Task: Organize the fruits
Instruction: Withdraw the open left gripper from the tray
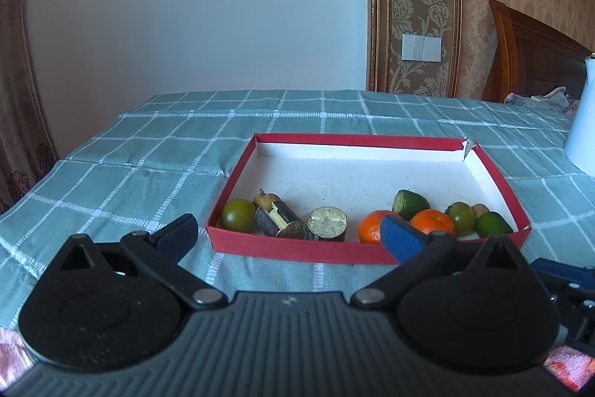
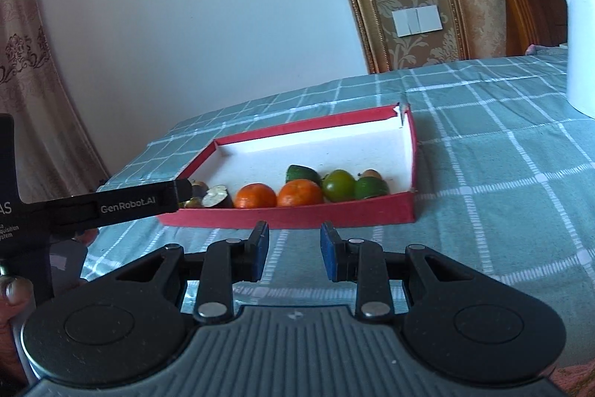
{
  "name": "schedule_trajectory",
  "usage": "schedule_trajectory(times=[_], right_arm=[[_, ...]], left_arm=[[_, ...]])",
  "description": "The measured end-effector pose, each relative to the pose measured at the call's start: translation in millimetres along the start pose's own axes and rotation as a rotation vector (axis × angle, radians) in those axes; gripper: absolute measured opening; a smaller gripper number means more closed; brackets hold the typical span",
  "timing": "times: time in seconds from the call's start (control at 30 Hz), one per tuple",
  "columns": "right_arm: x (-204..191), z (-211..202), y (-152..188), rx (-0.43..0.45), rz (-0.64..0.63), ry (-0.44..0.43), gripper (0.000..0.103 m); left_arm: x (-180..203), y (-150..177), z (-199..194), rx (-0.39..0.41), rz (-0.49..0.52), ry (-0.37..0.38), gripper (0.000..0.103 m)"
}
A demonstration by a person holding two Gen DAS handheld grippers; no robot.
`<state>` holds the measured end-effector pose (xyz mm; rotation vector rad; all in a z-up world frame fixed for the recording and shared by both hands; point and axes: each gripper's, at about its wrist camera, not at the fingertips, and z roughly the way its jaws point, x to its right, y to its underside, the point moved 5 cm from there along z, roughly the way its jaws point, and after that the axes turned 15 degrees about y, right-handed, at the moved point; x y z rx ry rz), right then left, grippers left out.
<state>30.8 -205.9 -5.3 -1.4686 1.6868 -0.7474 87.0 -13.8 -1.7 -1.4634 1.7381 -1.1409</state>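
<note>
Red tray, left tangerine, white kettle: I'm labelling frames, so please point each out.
red tray (image 1: 297, 250), left wrist view, on its near outer wall.
left tangerine (image 2: 256, 196), right wrist view, on its front skin.
white kettle (image 2: 580, 25), right wrist view, on its body.

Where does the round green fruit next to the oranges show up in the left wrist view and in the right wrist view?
Left wrist: round green fruit lower right, inside the red box, right of two oranges.
Right wrist: round green fruit at centre, right of the oranges, near the box's front wall.
Shared landmark: the box's torn far corner.
</note>
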Motion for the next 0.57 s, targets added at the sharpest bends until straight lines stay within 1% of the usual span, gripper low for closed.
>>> schedule_trajectory(times=[0.2, 0.23, 0.27, 0.3, 0.33, 0.37, 0.43, 0.5, 0.57], right_arm=[[-16, -4, 5, 0.001, -0.02, -0.015, 0.03], [-18, -5, 6, 0.003, -0.024, -0.015, 0.033], [-19, -6, 7, 0.004, -0.026, -0.016, 0.045], [-21, -7, 7, 0.007, -0.027, -0.015, 0.054], [-22, -9, 7, 0.021, -0.028, -0.013, 0.068], [-24, -11, 8, 0.04, -0.033, -0.01, 0.073], [-30, -14, 9, 0.057, -0.052, -0.013, 0.073], [-34, -14, 10, 0.055, -0.057, -0.021, 0.073], [-38, -13, 11, 0.054, -0.061, -0.02, 0.073]], left_arm=[[-7, 6, -12, 0.0, -0.015, 0.001, 0.103], [-7, 6, -13, 0.0, -0.019, 0.005, 0.103], [-8, 7, -14, 0.0, -0.022, 0.011, 0.103], [-9, 7, -15, -0.001, -0.024, 0.014, 0.103], [-9, 8, -17, 0.001, -0.023, 0.014, 0.103], [-9, 8, -18, 0.007, -0.019, 0.011, 0.103], [-8, 9, -21, 0.017, -0.006, -0.005, 0.103], [-8, 10, -24, 0.028, 0.008, -0.023, 0.103], [-9, 11, -25, 0.03, 0.01, -0.021, 0.103]])
